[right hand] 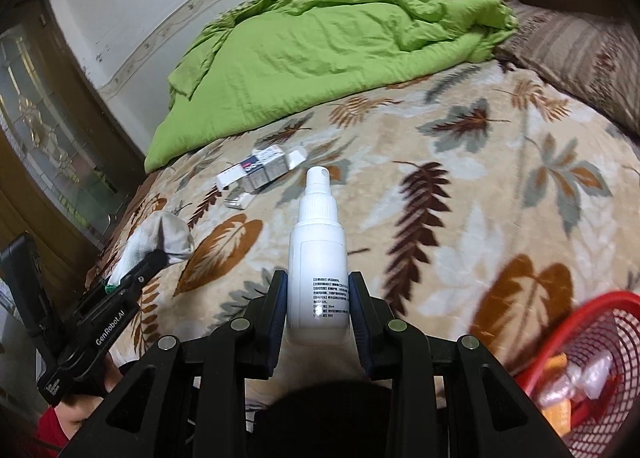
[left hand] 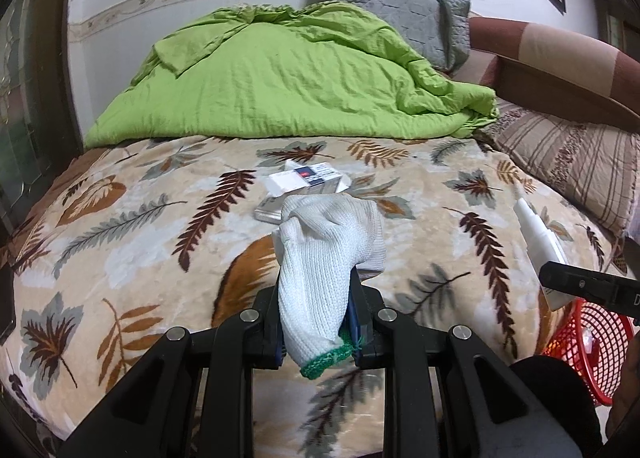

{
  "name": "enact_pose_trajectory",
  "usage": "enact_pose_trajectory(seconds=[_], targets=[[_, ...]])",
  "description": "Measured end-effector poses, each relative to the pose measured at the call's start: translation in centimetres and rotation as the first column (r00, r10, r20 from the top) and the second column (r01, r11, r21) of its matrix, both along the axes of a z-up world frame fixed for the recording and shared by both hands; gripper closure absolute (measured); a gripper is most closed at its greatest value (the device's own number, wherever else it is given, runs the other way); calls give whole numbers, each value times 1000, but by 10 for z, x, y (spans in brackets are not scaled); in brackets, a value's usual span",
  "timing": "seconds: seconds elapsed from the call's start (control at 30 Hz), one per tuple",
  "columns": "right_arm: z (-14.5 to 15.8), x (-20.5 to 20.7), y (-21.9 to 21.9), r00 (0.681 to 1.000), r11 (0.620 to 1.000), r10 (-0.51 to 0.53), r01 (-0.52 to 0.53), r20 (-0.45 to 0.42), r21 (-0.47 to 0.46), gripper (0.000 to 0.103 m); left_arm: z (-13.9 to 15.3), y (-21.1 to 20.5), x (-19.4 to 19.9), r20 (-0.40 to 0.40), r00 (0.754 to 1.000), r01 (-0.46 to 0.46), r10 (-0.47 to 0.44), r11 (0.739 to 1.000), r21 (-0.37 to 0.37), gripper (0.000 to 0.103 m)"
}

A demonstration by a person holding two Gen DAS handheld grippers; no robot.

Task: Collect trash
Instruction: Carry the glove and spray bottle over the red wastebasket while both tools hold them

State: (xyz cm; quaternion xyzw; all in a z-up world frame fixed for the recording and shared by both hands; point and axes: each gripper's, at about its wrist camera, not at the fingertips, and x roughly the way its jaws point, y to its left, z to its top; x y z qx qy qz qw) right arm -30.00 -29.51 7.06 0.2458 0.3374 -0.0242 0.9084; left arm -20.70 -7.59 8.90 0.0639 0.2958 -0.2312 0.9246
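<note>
The left gripper is squeezed tight on a white knit glove. The glove has a green cuff, and the cuff end sits down between the two fingers, close to the camera. The glove's long side runs away from the camera, up and a bit to the left, and its far end is bunched up and flops over the bed. From the right wrist view, the same glove sticks out of the gripper up toward the right, above the left edge of the bed.

The right gripper is clamped on a white spray bottle. Its two fingers press on the bottle's left and right sides, low on the body (that is where the small black print is). The bottle's long side points straight away from the camera, with the spray top at the far end and the flat bottom at the near end. In the left wrist view the bottle shows at the right, with its top tilted up and to the left.

Both things are held above a leaf blanket that covers the bed. Some small boxes lie on the blanket past the glove, near the middle of the bed. Behind them is a rumpled green quilt.

A red basket sits at the lower right, beside the bed. Some wrappers and bits are inside it (they are too blurry to name).
</note>
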Motion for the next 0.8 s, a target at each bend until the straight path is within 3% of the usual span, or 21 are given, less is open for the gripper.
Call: enact_pose_trajectory(seconds=[0.33, 0.5, 0.67, 0.8], targets=[[-1, -37, -31, 997, 997, -70, 71, -15, 9, 71, 12, -27, -18, 16, 997, 78, -79, 997, 10, 81], [1, -63, -53, 990, 991, -136, 136, -31, 7, 71, 24, -48, -31, -9, 986, 164, -165, 986, -22, 81], [3, -99, -81, 972, 973, -230, 230, -47, 6, 71, 34, -85, -56, -24, 955, 294, -295, 955, -42, 81], [0, -131, -107, 947, 948, -315, 317, -69, 16, 71, 37, -123, -78, -65, 906, 414, -417, 908, -58, 81]])
